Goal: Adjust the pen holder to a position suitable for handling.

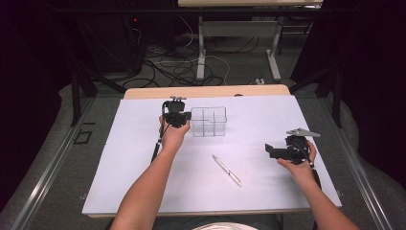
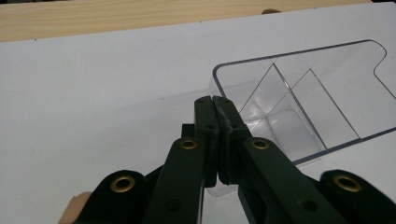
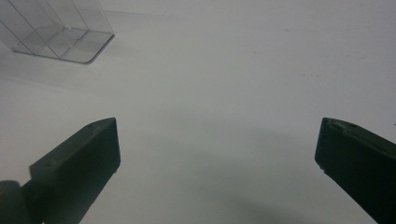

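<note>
Near, lower centre of high view: we saw pen (image 1: 227, 170) lying loose on white sheet (image 1: 143, 182), not picked up. Mid right: right gripper (image 1: 271, 149) released, jaws wide, empty. Farther, centre: left gripper (image 1: 184, 115) clenched on left wall of clear organizer (image 1: 209, 121). We judged: organizer secured, pen pickup and drop-in left.

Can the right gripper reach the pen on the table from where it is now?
Probably yes. The right gripper has its jaws wide open, and the pen lies apart from it on the bare white table, with nothing between them. The left gripper is clamped on the clear organizer.
</note>
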Motion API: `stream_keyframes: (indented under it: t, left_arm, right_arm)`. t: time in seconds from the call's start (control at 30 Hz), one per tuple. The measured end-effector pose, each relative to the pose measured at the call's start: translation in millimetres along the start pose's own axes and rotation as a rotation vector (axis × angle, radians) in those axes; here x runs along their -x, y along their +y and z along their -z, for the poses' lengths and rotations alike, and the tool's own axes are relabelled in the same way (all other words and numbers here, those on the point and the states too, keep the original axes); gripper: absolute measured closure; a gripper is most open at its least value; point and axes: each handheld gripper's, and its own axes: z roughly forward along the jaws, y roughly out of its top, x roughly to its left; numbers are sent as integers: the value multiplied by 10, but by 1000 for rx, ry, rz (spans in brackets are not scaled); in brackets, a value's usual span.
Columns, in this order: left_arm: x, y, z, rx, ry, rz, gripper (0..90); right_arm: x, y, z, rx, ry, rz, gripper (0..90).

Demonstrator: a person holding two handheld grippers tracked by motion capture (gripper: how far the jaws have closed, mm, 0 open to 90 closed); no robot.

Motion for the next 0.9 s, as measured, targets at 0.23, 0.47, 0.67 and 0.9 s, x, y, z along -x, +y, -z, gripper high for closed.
stream_keyframes:
  t: [0.23, 0.47, 0.67, 0.9]
  left_arm:
    - [-42, -58, 85, 22, -42, 9, 840]
    - [-72, -147, 202, 54, -75, -11, 755]
    - [-98, -230, 289, 63, -101, -22, 691]
    - [-148, -324, 400, 68, -148, -22, 596]
  right_arm:
    - [7, 0, 9, 4, -3, 6, 1]
    - [-12, 2, 5, 3, -7, 4, 16]
    - [-32, 5, -9, 1, -25, 11, 46]
    - [-45, 8, -4, 3, -40, 18, 85]
